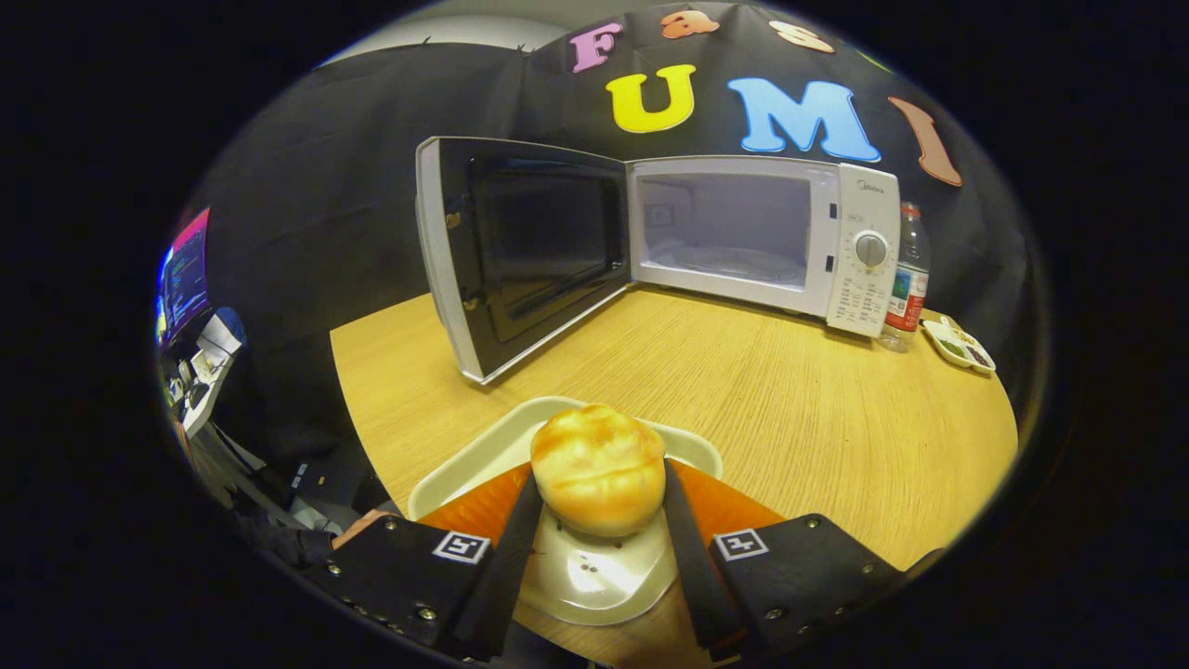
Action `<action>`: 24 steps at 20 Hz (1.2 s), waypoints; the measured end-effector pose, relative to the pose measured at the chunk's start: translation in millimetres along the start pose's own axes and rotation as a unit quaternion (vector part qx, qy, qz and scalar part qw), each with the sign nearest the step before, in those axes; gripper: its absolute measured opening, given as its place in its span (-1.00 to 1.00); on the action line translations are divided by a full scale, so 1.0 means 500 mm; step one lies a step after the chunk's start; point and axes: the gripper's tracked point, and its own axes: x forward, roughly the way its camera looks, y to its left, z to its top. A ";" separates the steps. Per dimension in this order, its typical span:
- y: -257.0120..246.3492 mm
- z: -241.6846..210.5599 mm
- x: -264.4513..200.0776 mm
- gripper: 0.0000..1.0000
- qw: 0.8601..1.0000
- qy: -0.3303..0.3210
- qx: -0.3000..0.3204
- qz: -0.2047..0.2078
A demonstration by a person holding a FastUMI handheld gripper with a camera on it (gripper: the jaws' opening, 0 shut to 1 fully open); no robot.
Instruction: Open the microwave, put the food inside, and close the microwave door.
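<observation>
On the wooden surface point(790, 418) stand 1 microwave point(762, 237), 1 bottle point(908, 279), 1 small dish point(961, 347) and 1 pale tray point(483, 455); the microwave door point(520, 251) is swung wide open, its cavity bare; the 1 bun point(599, 467) is round, golden-brown and glossy; the gripper point(599, 483) grasps the bun, both fingers point(516, 539) pressing its sides, over the tray.
</observation>
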 end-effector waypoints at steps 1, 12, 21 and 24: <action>-0.004 0.016 -0.003 0.46 1.000 -0.005 0.002 -0.005; -0.051 0.264 0.048 0.45 0.993 -0.083 -0.027 -0.077; -0.161 0.404 0.234 0.45 0.983 -0.091 -0.006 -0.157; -0.204 0.431 0.296 0.45 0.979 -0.085 0.003 -0.183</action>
